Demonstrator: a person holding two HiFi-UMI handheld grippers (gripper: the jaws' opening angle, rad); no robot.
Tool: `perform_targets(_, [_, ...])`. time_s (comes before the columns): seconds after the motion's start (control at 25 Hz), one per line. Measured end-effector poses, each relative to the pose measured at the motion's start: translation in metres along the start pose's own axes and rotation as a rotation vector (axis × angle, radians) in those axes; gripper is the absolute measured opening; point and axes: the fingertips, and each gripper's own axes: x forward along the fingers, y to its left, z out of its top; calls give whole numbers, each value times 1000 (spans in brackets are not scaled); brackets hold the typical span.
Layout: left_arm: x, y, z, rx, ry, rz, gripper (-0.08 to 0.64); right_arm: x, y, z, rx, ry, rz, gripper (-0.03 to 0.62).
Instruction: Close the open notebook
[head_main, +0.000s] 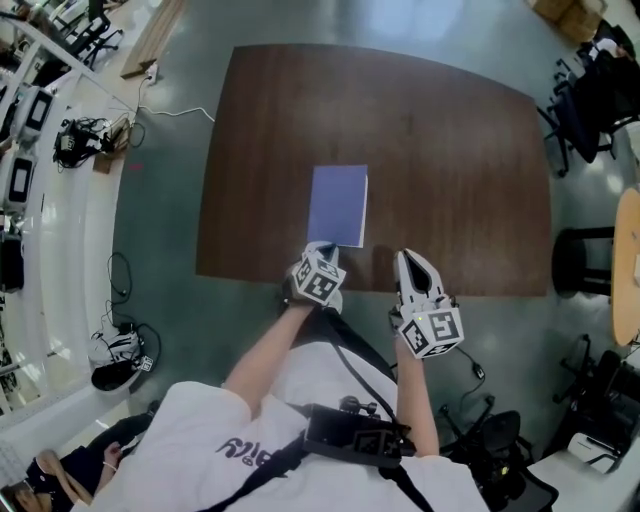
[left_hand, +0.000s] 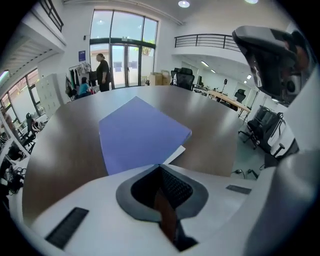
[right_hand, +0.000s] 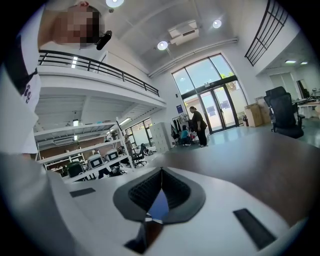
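Observation:
A blue notebook (head_main: 338, 205) lies shut and flat on the brown table (head_main: 450, 150), near its front edge. In the left gripper view the notebook (left_hand: 140, 132) fills the middle, with a white page corner (left_hand: 175, 154) peeking out under its cover. My left gripper (head_main: 322, 247) hovers at the notebook's near edge, tilted downward, its jaws shut (left_hand: 160, 168) with nothing between them. To its right, my right gripper (head_main: 411, 259) sits by the table's front edge, apart from the notebook. Its jaws (right_hand: 161, 171) are shut and hold nothing.
Office chairs (head_main: 585, 110) and a black stool (head_main: 585, 262) stand right of the table. Cables and gear (head_main: 118, 350) lie on the floor at left, beside shelving. A person (left_hand: 102, 71) stands far off by the glass doors.

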Motion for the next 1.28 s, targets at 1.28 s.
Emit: perform_targets(1.28, [-364, 59, 171, -161, -944, 283, 11, 39, 170, 127, -260, -191, 351, 3])
